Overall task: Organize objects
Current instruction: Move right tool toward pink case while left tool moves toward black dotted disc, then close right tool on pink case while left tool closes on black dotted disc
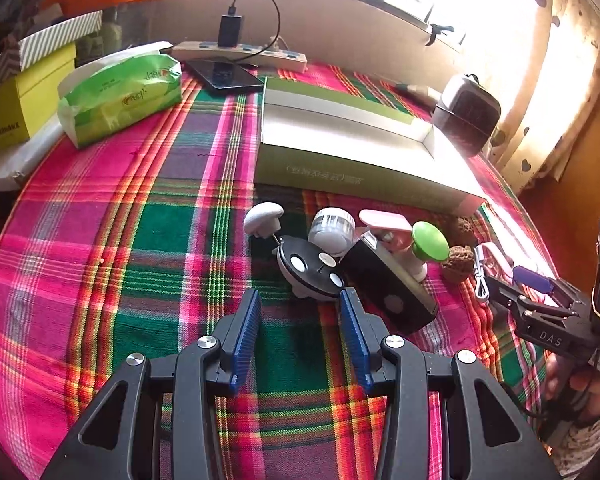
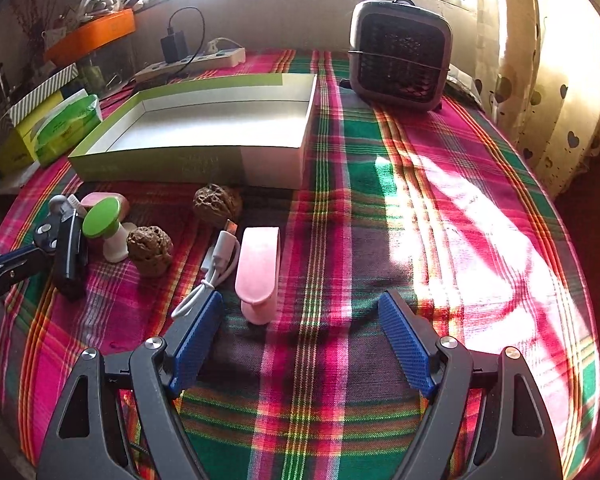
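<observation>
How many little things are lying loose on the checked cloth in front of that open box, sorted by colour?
Pink: 2, a long clip and a flat piece
Green-topped: 1
Brown, wrinkled: 2
Black: 2
White or grey: 3
Total: 10

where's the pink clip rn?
Right wrist view: pink clip lies on the cloth just ahead of the open right gripper, beside the white cable.
</observation>
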